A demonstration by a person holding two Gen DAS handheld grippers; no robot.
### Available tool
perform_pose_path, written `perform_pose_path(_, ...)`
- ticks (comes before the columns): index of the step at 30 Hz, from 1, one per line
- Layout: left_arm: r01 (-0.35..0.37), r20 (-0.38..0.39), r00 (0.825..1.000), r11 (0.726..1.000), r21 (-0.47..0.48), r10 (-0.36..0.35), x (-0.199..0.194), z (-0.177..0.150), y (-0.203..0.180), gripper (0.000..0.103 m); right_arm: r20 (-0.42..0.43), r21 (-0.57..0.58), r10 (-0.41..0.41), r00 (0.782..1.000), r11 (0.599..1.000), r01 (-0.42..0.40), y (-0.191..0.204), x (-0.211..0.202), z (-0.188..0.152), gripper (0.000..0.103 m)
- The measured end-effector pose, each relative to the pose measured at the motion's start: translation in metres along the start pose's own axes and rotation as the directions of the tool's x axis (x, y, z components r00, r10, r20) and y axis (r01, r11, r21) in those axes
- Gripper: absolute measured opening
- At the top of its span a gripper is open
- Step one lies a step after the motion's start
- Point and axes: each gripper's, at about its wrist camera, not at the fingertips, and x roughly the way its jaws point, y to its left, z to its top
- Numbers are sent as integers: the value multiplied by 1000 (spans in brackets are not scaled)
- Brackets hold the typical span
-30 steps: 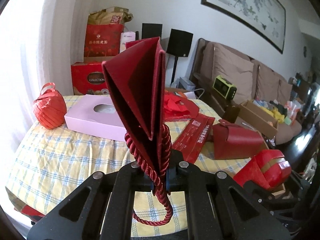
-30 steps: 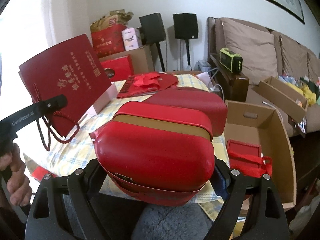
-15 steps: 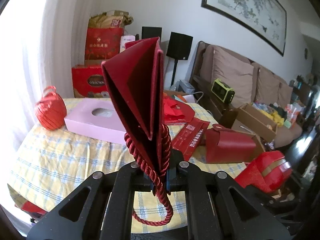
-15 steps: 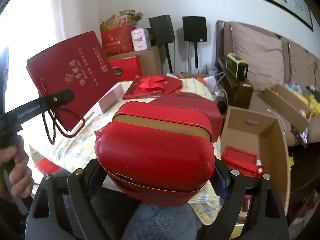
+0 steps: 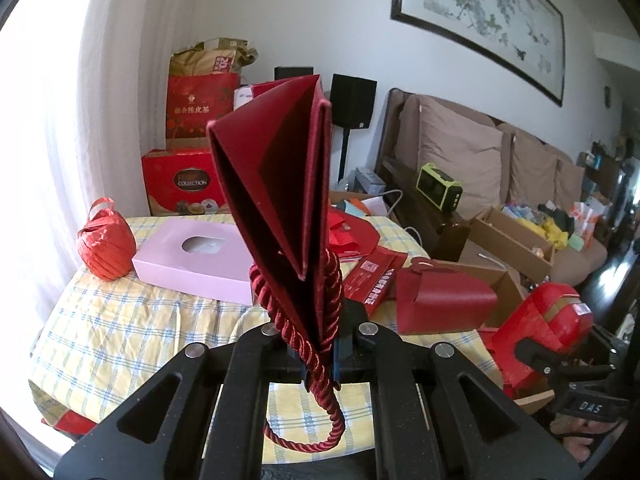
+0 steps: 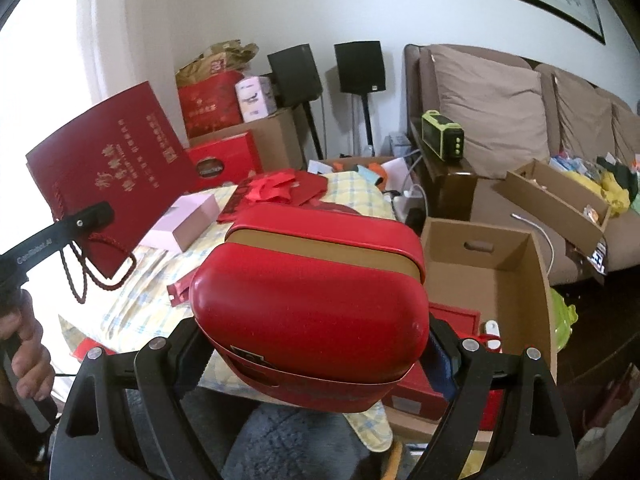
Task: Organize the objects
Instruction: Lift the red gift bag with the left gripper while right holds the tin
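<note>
A dark red paper gift bag (image 5: 280,184) with twisted rope handles stands upright over the table, and my left gripper (image 5: 318,344) is shut on its lower edge. From the right wrist view the same bag (image 6: 112,168) shows its gold-lettered face at the left, clamped by the left gripper (image 6: 92,216), which a hand holds. My right gripper (image 6: 320,344) is shut on a rounded red tin (image 6: 312,292) with a gold band, held wide between both fingers. In the left wrist view that tin (image 5: 548,320) sits low at the right.
The table (image 5: 120,320) with a yellow checked cloth carries a pink tissue box (image 5: 192,256), a red ribbon ball (image 5: 106,248), a red gable box (image 5: 440,300) and red paper packets. An open cardboard box (image 6: 500,272) stands on the floor beside it. A sofa lies beyond.
Both grippers have risen and drawn back from the table, each still gripping its load. The table looks lower and farther, and more of the floor box shows in the right wrist view.
</note>
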Motion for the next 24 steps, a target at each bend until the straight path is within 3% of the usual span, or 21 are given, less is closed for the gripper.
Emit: perform_pose_path(24,51,19,999,999,-1,-51,-11,11,-21,8,21,-3,-34,999,999,34,-31,-20,11,88)
